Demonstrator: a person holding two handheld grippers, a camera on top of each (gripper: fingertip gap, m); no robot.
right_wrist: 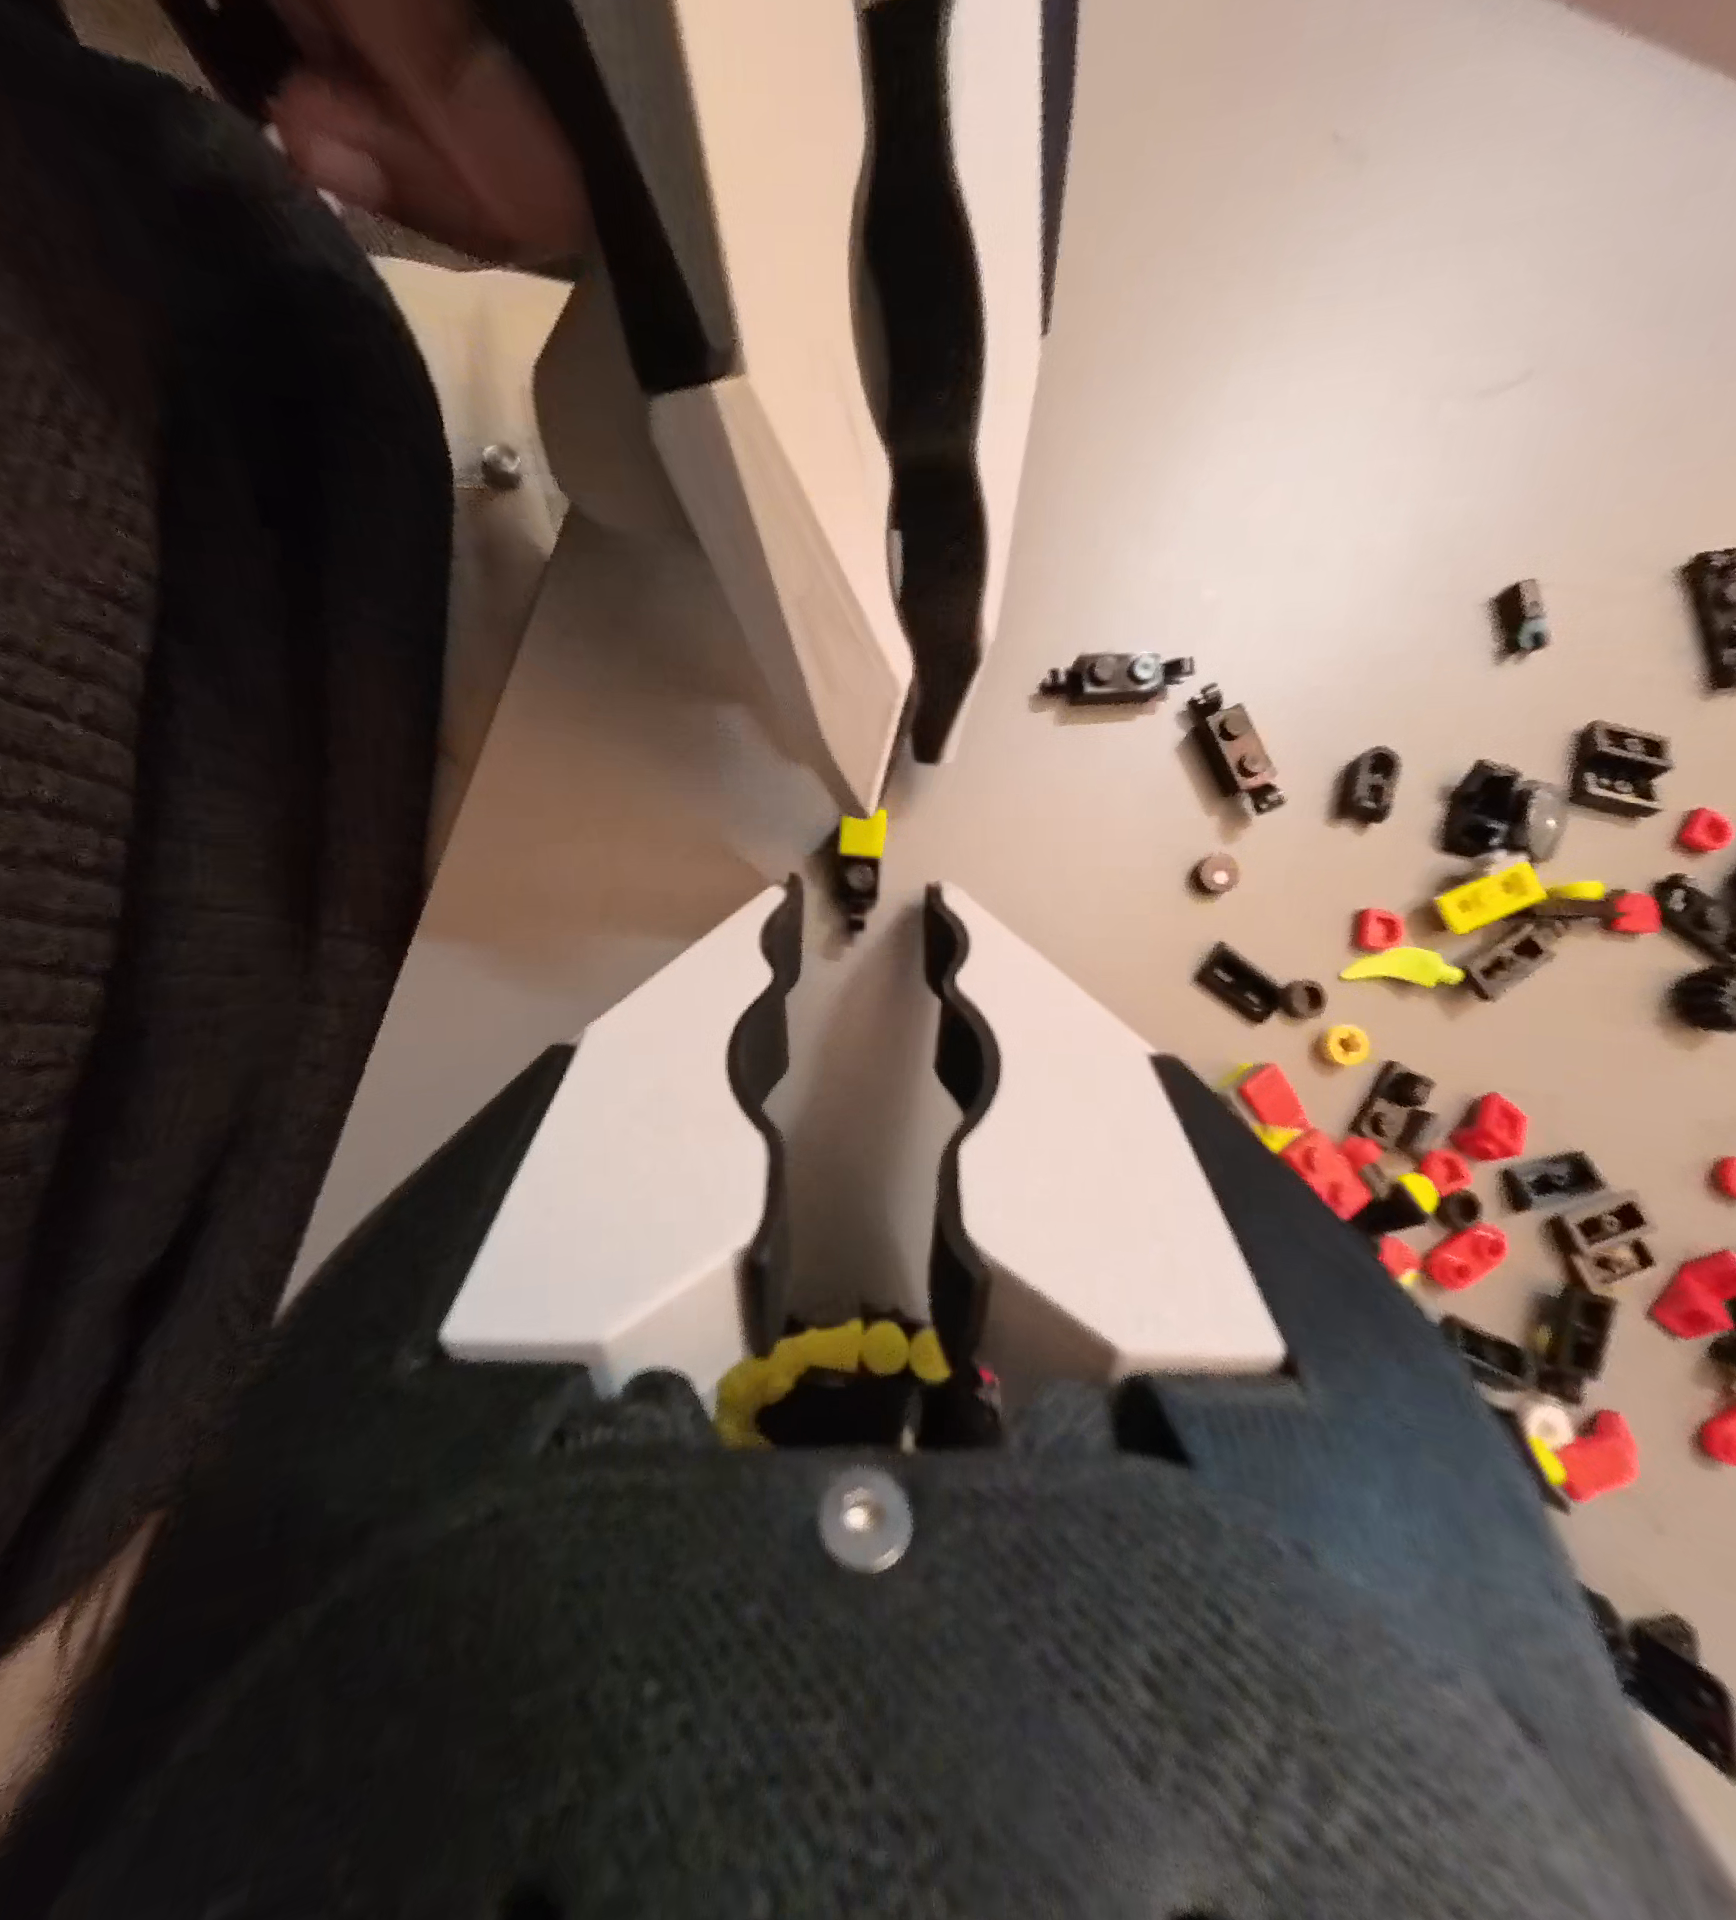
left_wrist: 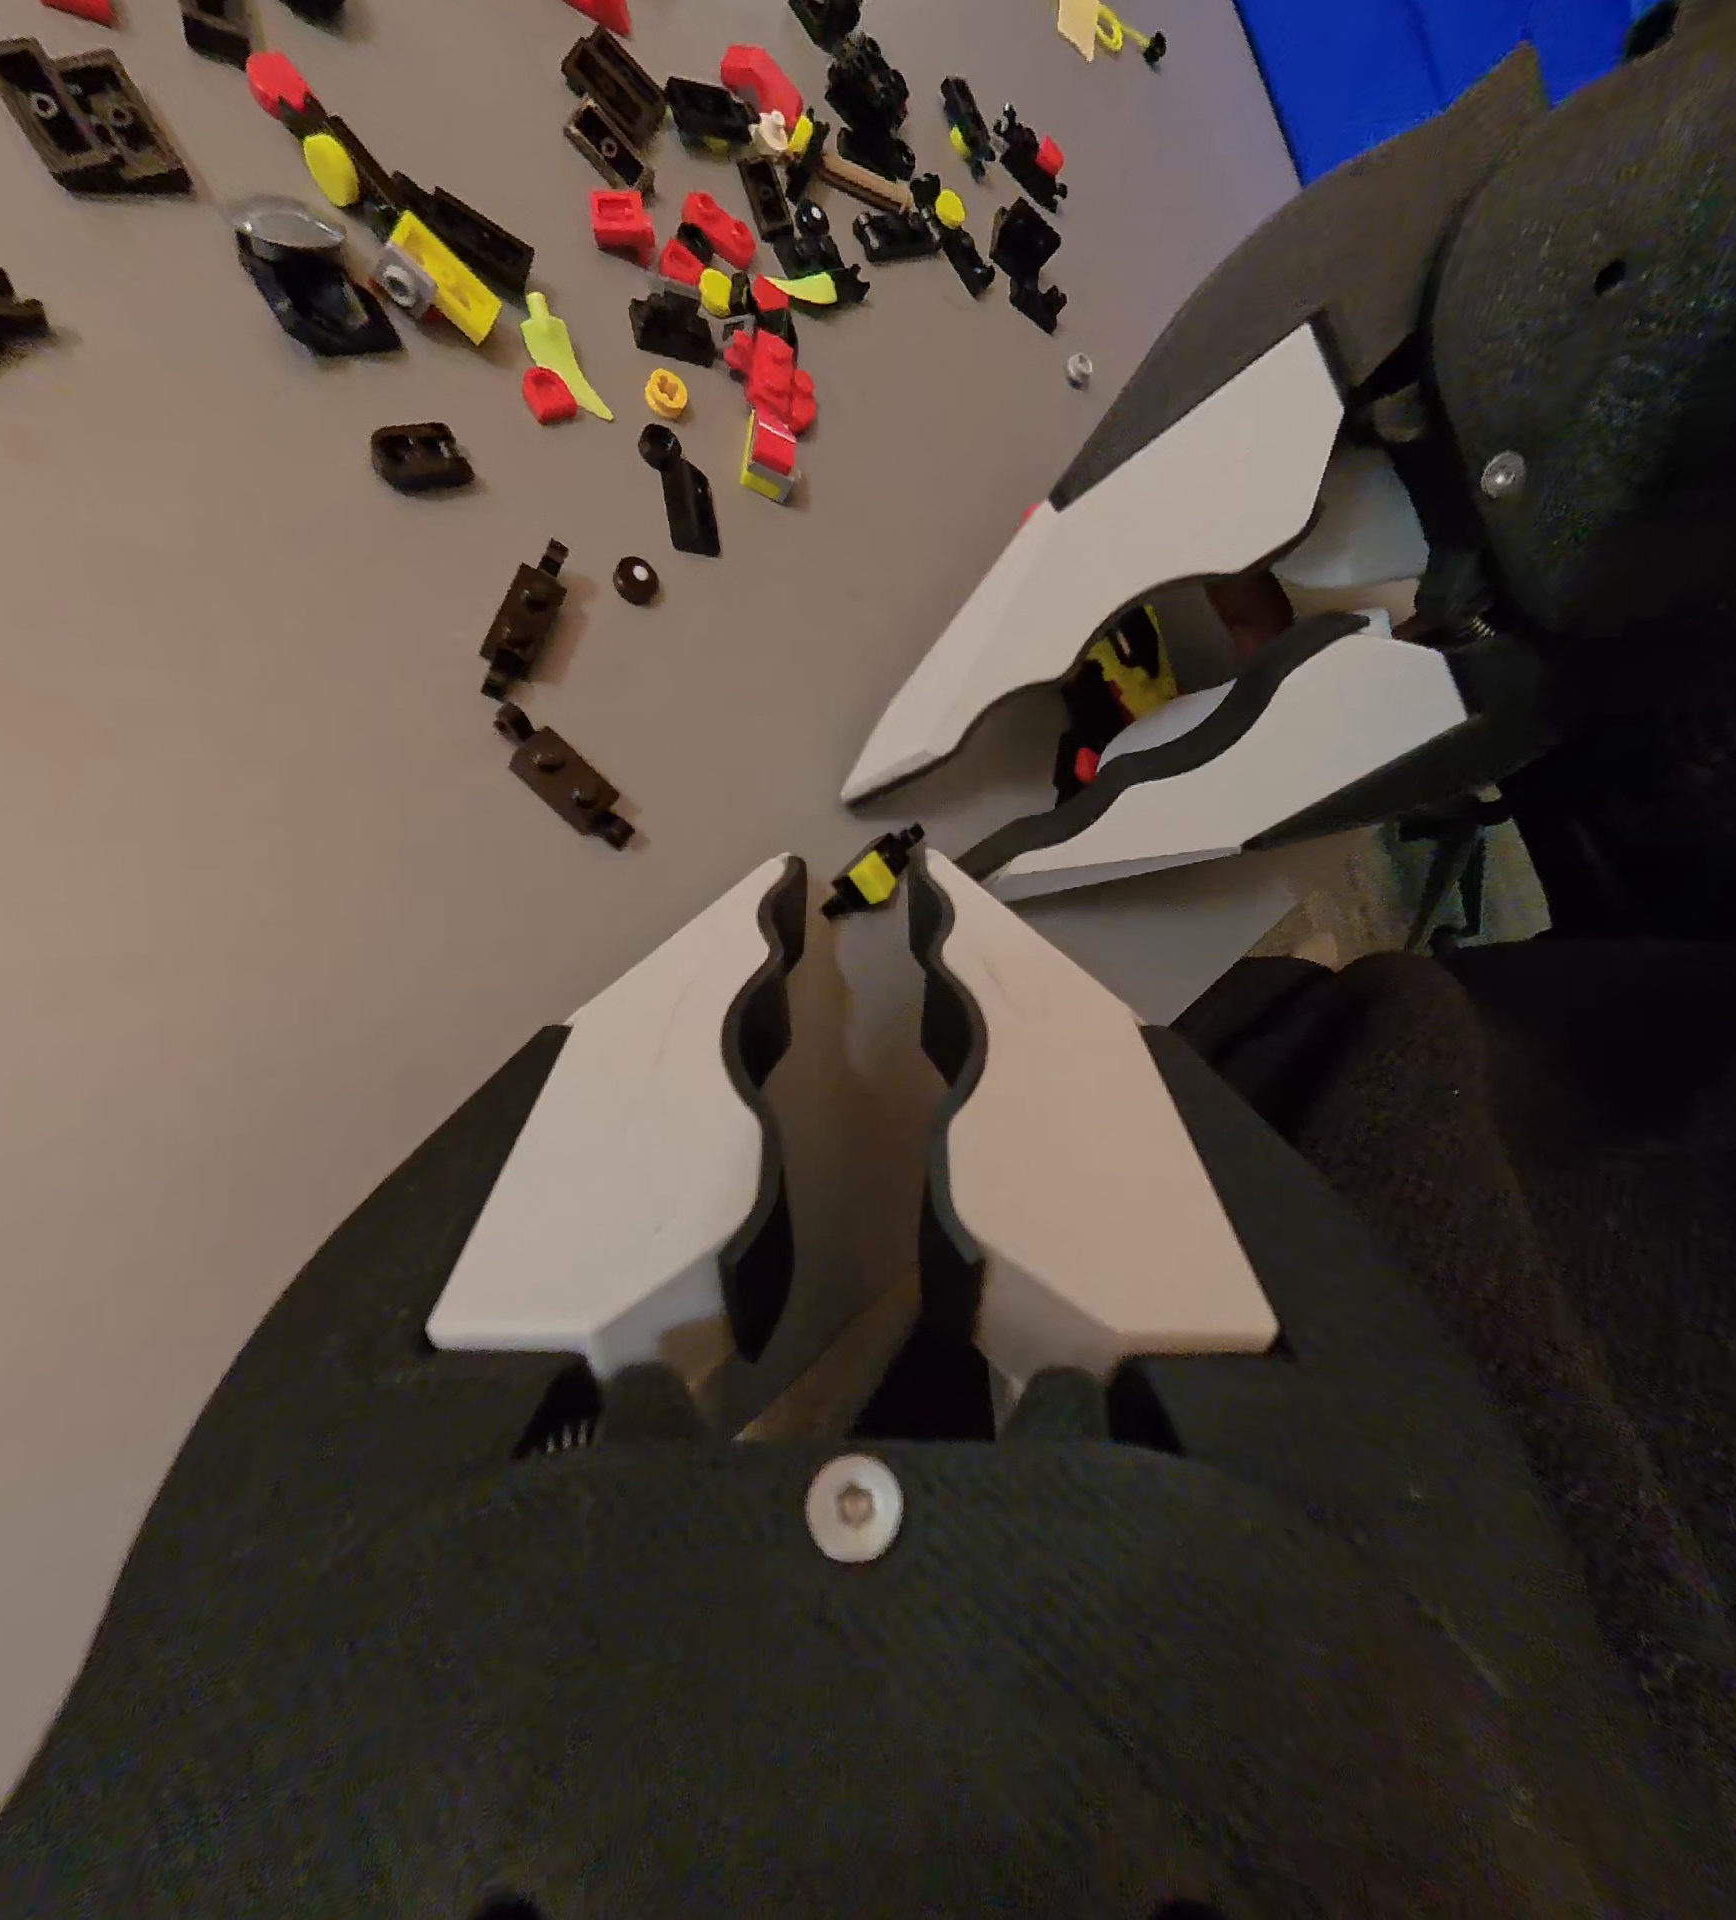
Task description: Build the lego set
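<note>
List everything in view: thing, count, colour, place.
table: one, grey-beige, under everything
loose bricks: dozens, mostly black, red and yellow, scattered on the table
curved piece: one, lime, among the bricks
round ring: one, yellow, beside the curved piece
small piece: one, yellow and black, between the left fingertips, apart from one pad
assembly: one, yellow, black and red, deep in the right jaws
blue surface: one, far edge
sleeve: one, dark
left gripper: open
right gripper: gripping the assembly
</note>
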